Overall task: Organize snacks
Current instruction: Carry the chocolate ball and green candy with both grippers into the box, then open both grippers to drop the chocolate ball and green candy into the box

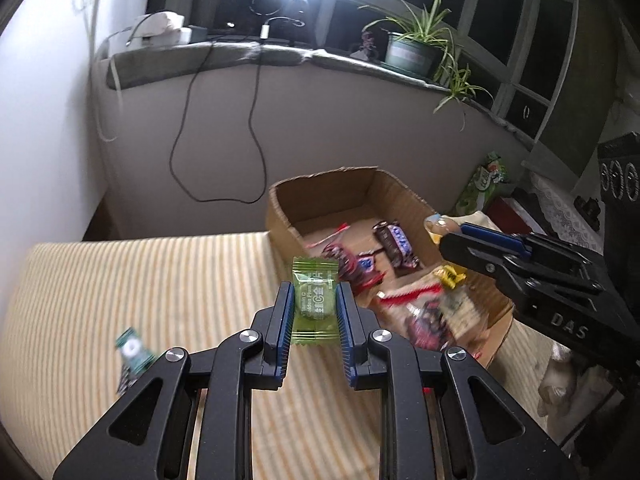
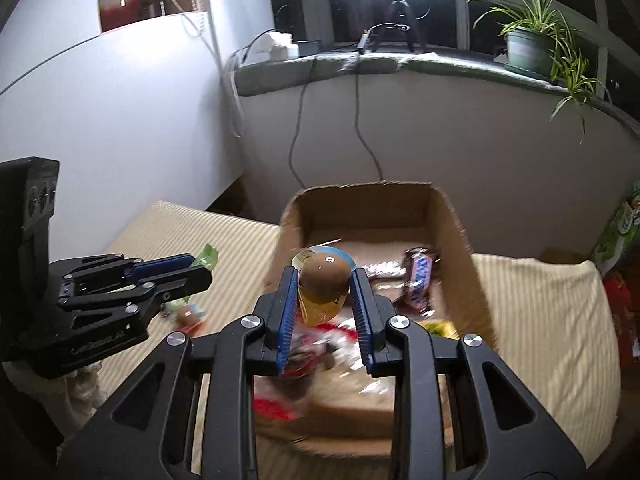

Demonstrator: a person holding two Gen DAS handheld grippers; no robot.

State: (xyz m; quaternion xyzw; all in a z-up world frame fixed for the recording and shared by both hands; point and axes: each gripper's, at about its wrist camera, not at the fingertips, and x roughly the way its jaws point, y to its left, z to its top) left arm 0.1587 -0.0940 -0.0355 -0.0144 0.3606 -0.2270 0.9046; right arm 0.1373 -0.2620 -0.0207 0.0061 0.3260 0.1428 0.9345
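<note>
The left tool (image 1: pixel 313 308) is pinching a light, crinkly green plum candy (image 1: pixel 313 300) mid-wrapper, while the right tool (image 2: pixel 325 304) is gripping a slippery jelly cup (image 2: pixel 322 286).

Materials and finishes around the snack box.
Glossy green candy wrapper (image 1: pixel 313 300); matt brown cardboard box (image 2: pixel 476 280) with rough torn edges; ribbed striped cloth (image 1: pixel 160 280); matt black plastic gripper (image 1: pixel 313 300), ridged blue pads (image 1: pixel 285 320).

— What sort of place is this?
— A room in a home. Ahead of the grippers runs a window ledge (image 2: pixel 360 66) with a potted plant (image 2: pixel 528 46) on it and cables (image 1: pixel 216 136) hanging down.
— And nearer?
— A striped cushion (image 1: pixel 140 292) lies below them, and a cardboard box (image 2: pixel 400 204) of snacks.
</note>
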